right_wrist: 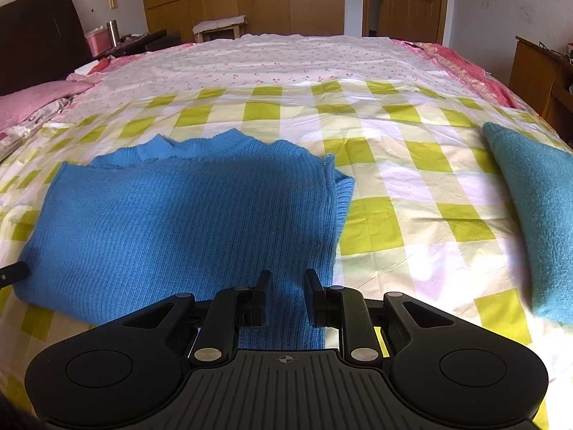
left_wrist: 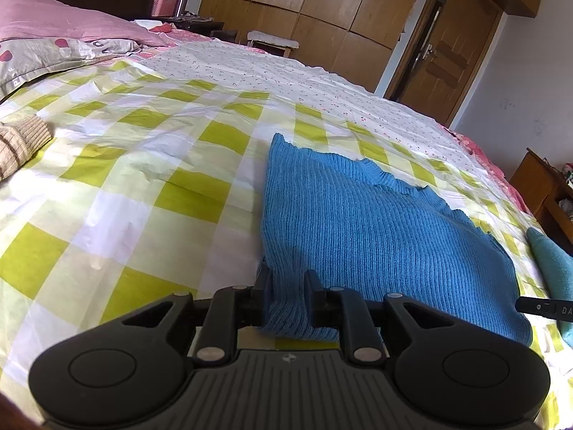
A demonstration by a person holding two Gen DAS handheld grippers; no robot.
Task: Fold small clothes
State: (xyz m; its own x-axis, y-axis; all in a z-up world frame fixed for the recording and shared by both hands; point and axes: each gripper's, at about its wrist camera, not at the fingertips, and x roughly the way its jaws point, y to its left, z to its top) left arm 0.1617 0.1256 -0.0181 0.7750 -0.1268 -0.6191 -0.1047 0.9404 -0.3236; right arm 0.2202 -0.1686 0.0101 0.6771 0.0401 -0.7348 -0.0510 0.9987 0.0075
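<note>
A blue ribbed knit sweater (left_wrist: pixel 358 222) lies flat on the green-and-white checked bed sheet (left_wrist: pixel 143 179), neckline at the far side. My left gripper (left_wrist: pixel 288 279) is shut on its near left hem corner, with the fabric bunched between the fingers. In the right wrist view the sweater (right_wrist: pixel 186 208) lies on the sheet (right_wrist: pixel 412 197), and my right gripper (right_wrist: pixel 286 283) is shut on its near right hem corner. The tip of the right gripper shows at the right edge of the left wrist view (left_wrist: pixel 544 310).
A teal folded garment (right_wrist: pixel 537 215) lies to the right of the sweater. A beige striped knit (left_wrist: pixel 19 143) lies at the far left. Pink pillows (left_wrist: pixel 64 25) are at the bed head. A wooden wardrobe (left_wrist: pixel 304 3), door and side cabinet (right_wrist: pixel 540 79) stand beyond the bed.
</note>
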